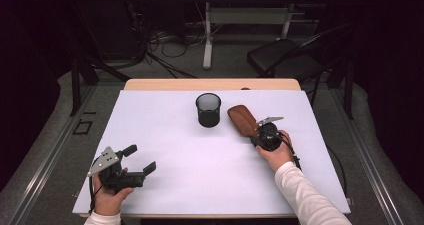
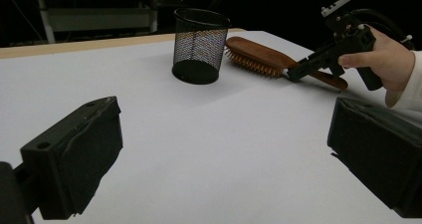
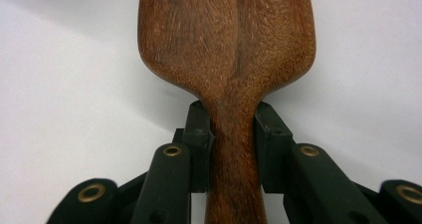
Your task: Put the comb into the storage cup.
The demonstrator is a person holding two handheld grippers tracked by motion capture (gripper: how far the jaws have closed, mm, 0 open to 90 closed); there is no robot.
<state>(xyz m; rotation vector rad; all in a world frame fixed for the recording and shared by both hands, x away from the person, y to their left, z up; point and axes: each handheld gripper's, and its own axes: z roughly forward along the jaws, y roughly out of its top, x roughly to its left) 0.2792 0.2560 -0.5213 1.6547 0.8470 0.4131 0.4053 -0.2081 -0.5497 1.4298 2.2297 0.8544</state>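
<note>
Hairbrush handle clamped in right gripper beside mesh cup; left gripper spread wide, empty

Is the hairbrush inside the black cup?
No, the wooden hairbrush lies on the white table beside the black mesh cup, bristles down, with its handle in the right gripper.
</note>
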